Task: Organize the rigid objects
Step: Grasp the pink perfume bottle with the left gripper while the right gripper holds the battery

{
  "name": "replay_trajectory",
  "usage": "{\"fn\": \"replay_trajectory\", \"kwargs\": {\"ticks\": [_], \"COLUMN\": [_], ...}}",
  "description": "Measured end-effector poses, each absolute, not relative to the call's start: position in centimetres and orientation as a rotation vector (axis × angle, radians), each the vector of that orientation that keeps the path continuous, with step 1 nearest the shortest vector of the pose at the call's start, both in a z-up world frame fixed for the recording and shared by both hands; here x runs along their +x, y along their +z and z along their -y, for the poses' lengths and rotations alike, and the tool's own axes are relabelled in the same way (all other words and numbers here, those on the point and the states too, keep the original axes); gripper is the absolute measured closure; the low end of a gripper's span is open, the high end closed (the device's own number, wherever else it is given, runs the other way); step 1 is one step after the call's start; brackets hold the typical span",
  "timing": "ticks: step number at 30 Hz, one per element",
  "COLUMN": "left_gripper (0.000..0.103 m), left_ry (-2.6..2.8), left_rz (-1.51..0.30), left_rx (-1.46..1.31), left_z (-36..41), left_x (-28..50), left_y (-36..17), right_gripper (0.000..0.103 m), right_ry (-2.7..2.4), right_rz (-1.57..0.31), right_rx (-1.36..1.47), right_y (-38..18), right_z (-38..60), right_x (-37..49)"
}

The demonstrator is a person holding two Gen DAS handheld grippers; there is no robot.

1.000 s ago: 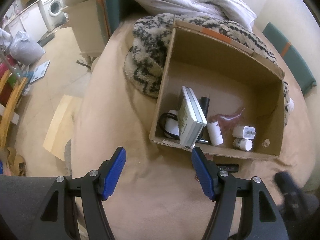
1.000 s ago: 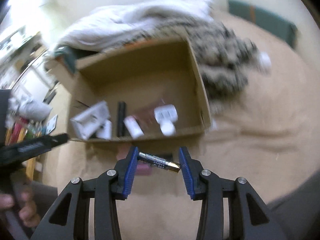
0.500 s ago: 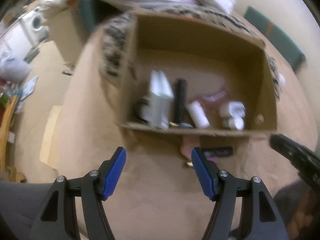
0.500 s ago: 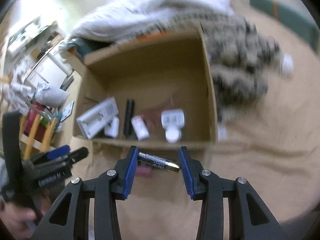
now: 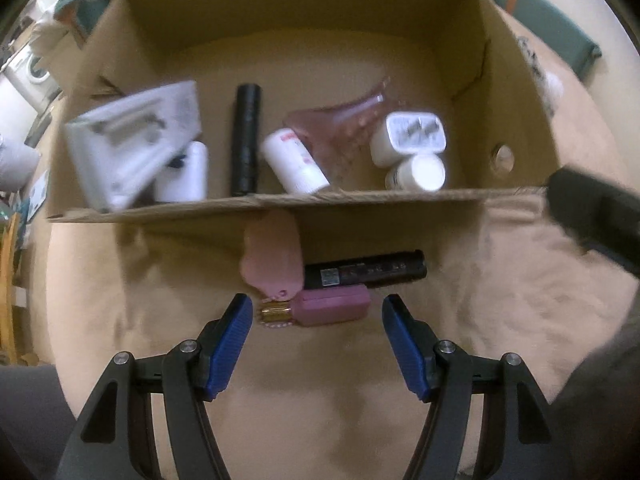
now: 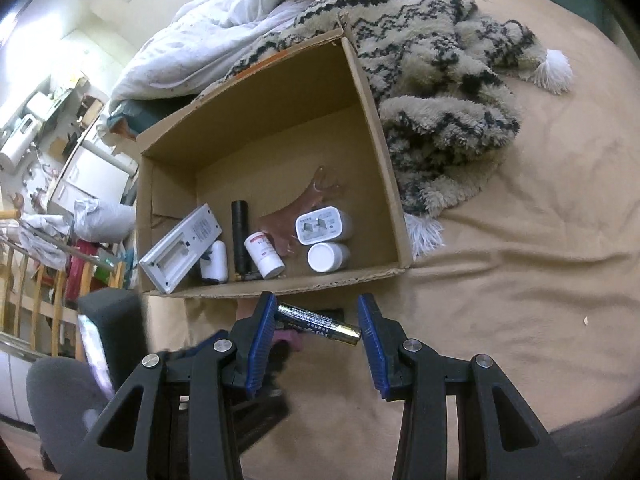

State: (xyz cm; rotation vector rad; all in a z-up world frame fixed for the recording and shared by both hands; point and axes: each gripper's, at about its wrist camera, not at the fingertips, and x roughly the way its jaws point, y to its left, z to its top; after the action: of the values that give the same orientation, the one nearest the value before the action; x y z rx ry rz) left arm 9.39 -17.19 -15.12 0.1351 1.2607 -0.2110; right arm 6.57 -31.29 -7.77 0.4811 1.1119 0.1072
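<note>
So your right tool (image 6: 317, 326) is clenched end-to-end on the black-and-gold cylindrical battery (image 6: 319, 323), held just short of the open brown cardboard box's (image 6: 374, 104) near wall, probably for a drop over the rim. Your left tool (image 5: 316, 316) is released, jaws straddling the pink rectangular lighter-like piece (image 5: 328, 309) on the tan bedsheet (image 5: 500, 312), likely next pick.

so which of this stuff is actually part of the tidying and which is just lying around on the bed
Part of the job:
- cardboard box
- battery, held in the right gripper
- pink case
- black cylinder
- left gripper, open over the pink case

Just lying about:
- patterned knit blanket
- white duvet
</note>
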Motion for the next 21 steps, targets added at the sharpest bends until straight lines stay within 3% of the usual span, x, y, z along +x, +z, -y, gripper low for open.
{"fn": "replay_trajectory", "kwargs": {"ticks": [3,6,9,10,11,13,21], "left_gripper": [0.04,0.066,0.068,0.072,0.086,0.092,0.095], "left_ry": [-0.198,-0.207,-0.22,-0.223,-0.232,-0.25,-0.267], "left_rz": [-1.253,-1.268,-1.269,-1.264,-1.257,-1.248,-1.266], "left_rx": [0.17,0.161,0.157,0.157,0.153,0.16,0.109], "left_z": [17.9,18.0,17.9,17.8,17.7,17.7,14.5], "left_x": [9.8,10.3,10.4,10.4,10.3,10.0,10.0], "left_y": [-15.7,-16.0,-15.8,-15.6,-15.3,-14.4,-13.6], "right_gripper": [0.059,0.059,0.059,0.059,0.059,0.059,0.059], "right_ry": [0.108,0.103,0.104,0.106,0.108,0.108,0.1], "right_rz": [-1.102,-1.097,-1.096,-1.095,-1.095,-1.096,-1.1], "right_rx": [0.488,0.501,0.506,0.505,0.503,0.498,0.508], "right_y": [-7.5,-7.5,-7.5,-7.5,-7.4,-7.4,-7.5], "right_z": [31.5,31.8,31.9,31.8,31.9,31.8,31.7], "right_x": [6.6,6.6,6.7,6.7,6.7,6.6,6.5]}}
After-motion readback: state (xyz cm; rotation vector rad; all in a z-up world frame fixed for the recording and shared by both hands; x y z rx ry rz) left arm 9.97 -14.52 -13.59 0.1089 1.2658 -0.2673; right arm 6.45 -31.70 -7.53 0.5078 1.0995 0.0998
